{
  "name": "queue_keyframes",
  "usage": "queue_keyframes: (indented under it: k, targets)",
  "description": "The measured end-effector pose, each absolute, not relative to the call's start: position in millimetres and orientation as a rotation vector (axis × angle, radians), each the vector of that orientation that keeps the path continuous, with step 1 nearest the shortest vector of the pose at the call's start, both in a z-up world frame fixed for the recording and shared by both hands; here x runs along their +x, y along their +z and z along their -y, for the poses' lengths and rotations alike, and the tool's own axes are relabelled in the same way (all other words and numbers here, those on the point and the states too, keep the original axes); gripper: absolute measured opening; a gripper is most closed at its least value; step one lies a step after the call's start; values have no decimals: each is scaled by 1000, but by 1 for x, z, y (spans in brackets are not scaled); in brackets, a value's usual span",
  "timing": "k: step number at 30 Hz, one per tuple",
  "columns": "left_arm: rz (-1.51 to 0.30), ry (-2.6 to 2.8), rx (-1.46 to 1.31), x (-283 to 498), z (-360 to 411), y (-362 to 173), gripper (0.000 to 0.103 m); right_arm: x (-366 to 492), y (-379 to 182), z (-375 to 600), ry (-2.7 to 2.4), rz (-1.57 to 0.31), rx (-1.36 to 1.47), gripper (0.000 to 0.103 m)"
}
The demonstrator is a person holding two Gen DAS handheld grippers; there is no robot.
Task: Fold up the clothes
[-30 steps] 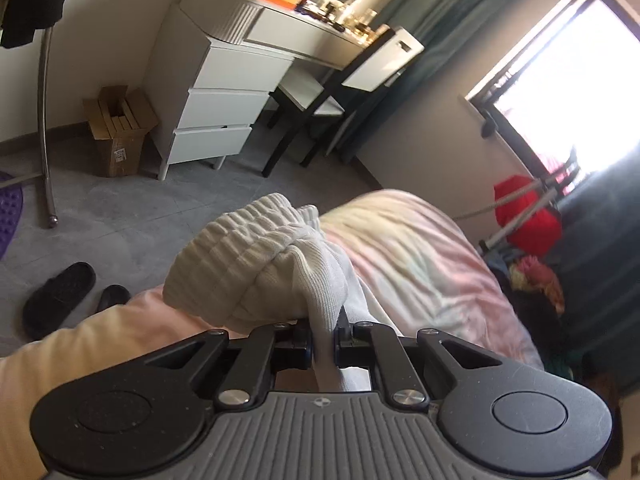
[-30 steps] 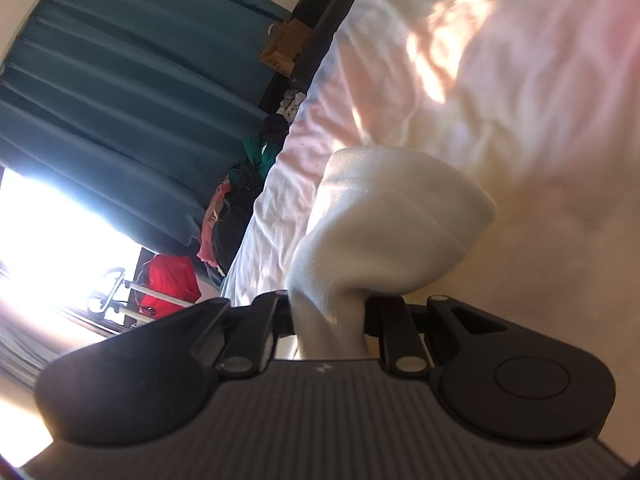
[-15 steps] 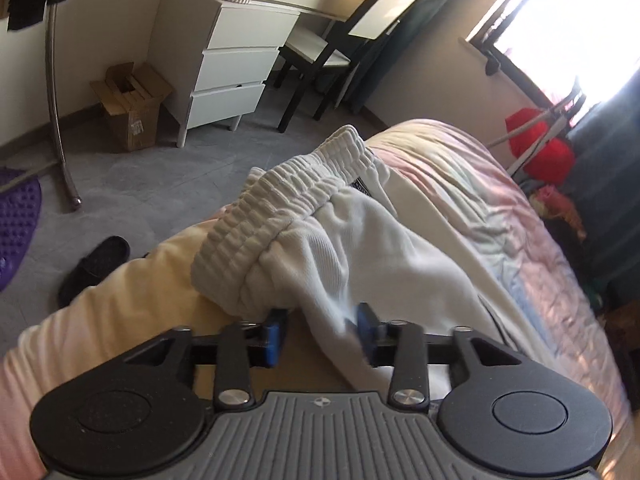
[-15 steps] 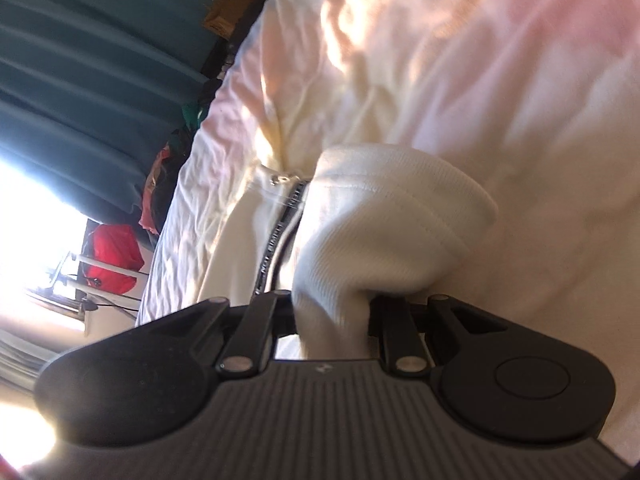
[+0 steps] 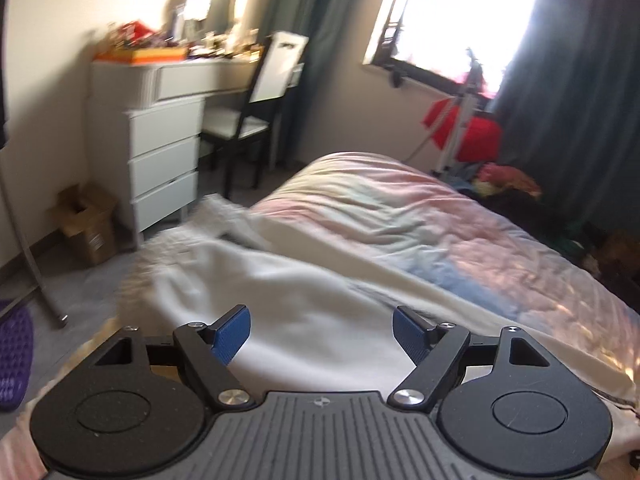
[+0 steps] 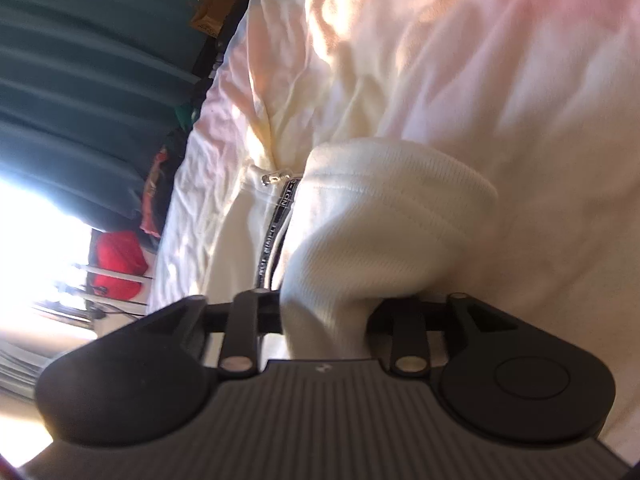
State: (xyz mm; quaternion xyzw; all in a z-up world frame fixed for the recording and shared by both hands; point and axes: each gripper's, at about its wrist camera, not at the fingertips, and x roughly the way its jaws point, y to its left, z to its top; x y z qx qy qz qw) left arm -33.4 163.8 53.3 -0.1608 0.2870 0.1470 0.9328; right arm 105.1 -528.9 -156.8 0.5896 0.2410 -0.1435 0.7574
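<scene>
Taking the bed (image 5: 460,232) as the landmark: off its left edge, a white drawer unit (image 5: 164,160) stands by the wall, its top cluttered with items too blurred to identify, and a cardboard box (image 5: 86,224) sits on the floor beside it. The white garment (image 5: 280,300) lies spread on the near left part of the bed; its far end, toward the drawers, is smeared by motion, so its waistband cannot be made out. The left gripper (image 5: 322,334) hangs above that cloth with its blue-padded jaws spread wide, holding nothing. Half a second ago those jaws were only part open, close against the bunched waistband; a second ago they pinched it.

In the right wrist view the right gripper (image 6: 326,312) remains clamped on a ribbed fold of the same garment (image 6: 380,220), fingertips hidden by fabric. The zip (image 6: 276,178) is newly exposed compared with a second ago.
</scene>
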Motion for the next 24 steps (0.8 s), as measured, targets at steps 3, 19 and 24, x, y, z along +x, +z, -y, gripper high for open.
queue_keyframes:
  k: [3,19,24]
  targets:
    - [-595,222,-274,-5,-123,33,83,105,-158,530,-280,-484,1330,62]
    - [-685,112,72,60,-14,-91,85,119,-157,530,-264,-490,1235,52]
    - [-677,119,63,62,-14,-92,87,122,-148,523,-323,-563,1102,24]
